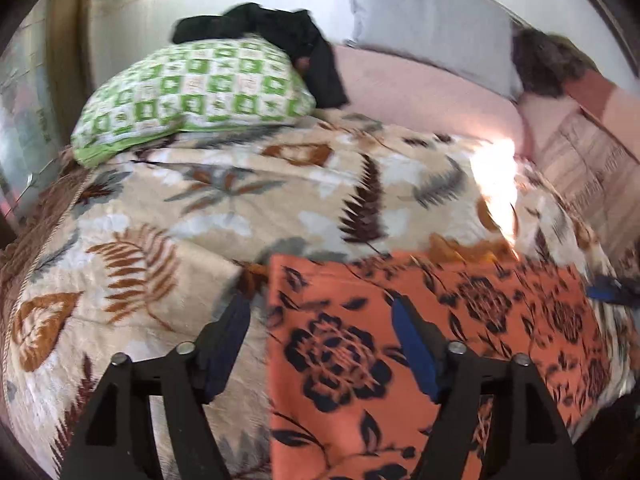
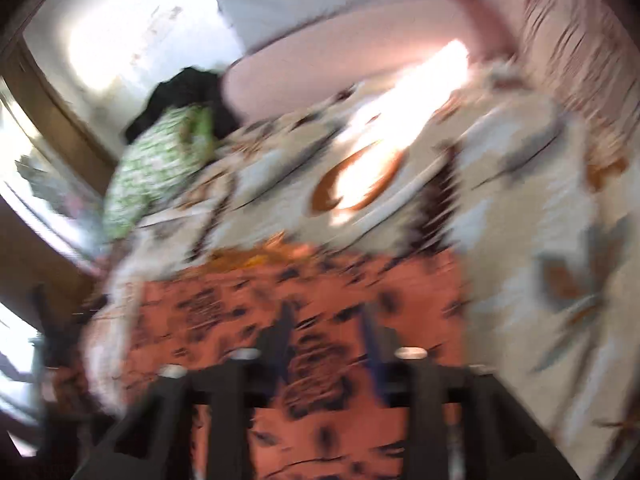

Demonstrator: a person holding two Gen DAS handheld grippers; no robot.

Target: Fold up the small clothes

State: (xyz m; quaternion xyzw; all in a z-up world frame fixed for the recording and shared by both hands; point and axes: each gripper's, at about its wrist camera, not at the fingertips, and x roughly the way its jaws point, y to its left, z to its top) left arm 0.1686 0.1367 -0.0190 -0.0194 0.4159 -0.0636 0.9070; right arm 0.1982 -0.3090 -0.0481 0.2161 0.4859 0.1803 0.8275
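Observation:
An orange cloth with dark floral print (image 1: 420,340) lies flat on the leaf-patterned blanket (image 1: 200,208). My left gripper (image 1: 320,320) is open, its jaws wide apart above the cloth's left edge, holding nothing. In the blurred right wrist view the same orange cloth (image 2: 320,300) lies below my right gripper (image 2: 328,320), whose jaws stand apart with nothing between them. A blue part of the right gripper (image 1: 608,290) shows at the cloth's right edge in the left wrist view.
A green checked pillow (image 1: 192,96) lies at the back left with a black garment (image 1: 280,36) on it. A grey pillow (image 1: 432,28) and a pink sheet (image 1: 432,96) are at the head. A bright sunlight patch (image 1: 496,176) crosses the blanket.

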